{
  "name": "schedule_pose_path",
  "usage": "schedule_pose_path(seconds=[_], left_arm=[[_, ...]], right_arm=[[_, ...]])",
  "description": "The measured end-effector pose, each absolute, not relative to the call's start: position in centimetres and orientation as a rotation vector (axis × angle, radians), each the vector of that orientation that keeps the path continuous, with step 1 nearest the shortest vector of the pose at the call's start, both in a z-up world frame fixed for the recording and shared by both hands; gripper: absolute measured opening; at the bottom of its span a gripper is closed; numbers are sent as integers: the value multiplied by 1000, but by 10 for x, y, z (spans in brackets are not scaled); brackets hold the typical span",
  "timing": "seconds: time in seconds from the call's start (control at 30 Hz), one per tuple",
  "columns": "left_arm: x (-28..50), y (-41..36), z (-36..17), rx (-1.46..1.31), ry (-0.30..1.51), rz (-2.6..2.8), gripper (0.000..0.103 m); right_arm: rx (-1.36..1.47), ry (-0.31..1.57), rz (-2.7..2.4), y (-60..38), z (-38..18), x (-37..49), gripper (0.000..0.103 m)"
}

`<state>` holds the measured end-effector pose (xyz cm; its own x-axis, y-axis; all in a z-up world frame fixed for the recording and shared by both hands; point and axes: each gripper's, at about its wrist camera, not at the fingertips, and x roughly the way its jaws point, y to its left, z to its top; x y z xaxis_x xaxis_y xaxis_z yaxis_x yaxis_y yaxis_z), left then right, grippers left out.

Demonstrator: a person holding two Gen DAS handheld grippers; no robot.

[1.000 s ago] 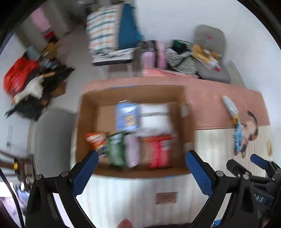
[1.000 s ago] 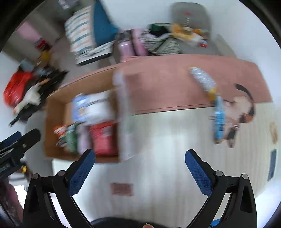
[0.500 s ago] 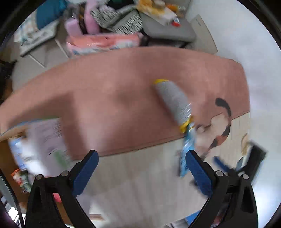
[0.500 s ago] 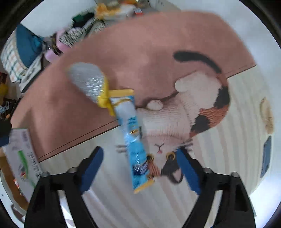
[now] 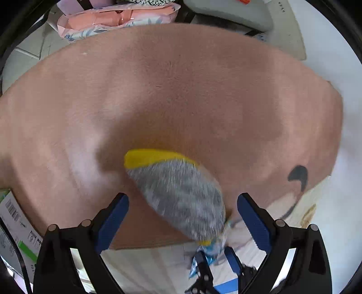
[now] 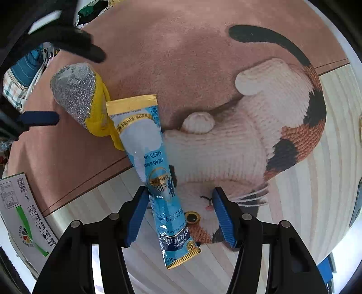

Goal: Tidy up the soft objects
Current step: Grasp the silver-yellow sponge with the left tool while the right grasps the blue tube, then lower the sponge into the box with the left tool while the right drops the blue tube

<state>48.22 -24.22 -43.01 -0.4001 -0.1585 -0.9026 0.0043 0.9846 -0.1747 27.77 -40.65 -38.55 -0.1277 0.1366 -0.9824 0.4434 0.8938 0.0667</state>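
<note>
A grey glitter sponge with a yellow edge lies on the pink part of the rug. My left gripper points down over it. Its jaws are wide and closing, with the sponge between the pads and untouched. A long blue sachet lies beside the sponge, across the rug's cat picture. My right gripper stands over the sachet's lower half, jaws closing; the left pad is close to it, the right pad well apart. In the left wrist view the right gripper shows at the bottom edge.
A printed cardboard box flap lies at the rug's left end. Beyond the rug's far edge sit a pink package and a grey cushion. White floor borders the rug on the right.
Both grippers swung from the cardboard box to the right and came down close over the rug. The left now straddles the sponge. The right's jaws have narrowed around the sachet.
</note>
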Motion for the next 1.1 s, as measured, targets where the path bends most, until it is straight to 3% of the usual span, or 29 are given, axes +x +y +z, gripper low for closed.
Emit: schedule_pose_path(seconds=[0.1, 0.17, 0.27, 0.33, 0.5, 0.8, 0.97, 1.1], left_arm=[[480, -253, -429, -20, 1945, -160, 92], [477, -260, -423, 75, 1908, -157, 67], [470, -263, -418, 157, 1870, -193, 58], [462, -258, -417, 187, 1848, -193, 58], [443, -241, -402, 225, 1796, -201, 57], [398, -175, -294, 144, 1601, -286, 57], [367, -105, -211, 37, 1472, -280, 57], [343, -39, -177, -1, 1432, -250, 57]], right_arm=[[439, 1707, -291, -405, -387, 282, 59], [426, 1708, -299, -403, -385, 280, 53], [417, 1708, -300, -400, -384, 284, 38], [413, 1711, -301, -395, -384, 286, 29], [414, 1706, -302, -387, -379, 289, 16], [332, 1595, -203, -342, -301, 274, 15], [276, 1526, -64, -292, -239, 262, 14], [220, 1493, 51, -234, -194, 259, 14]])
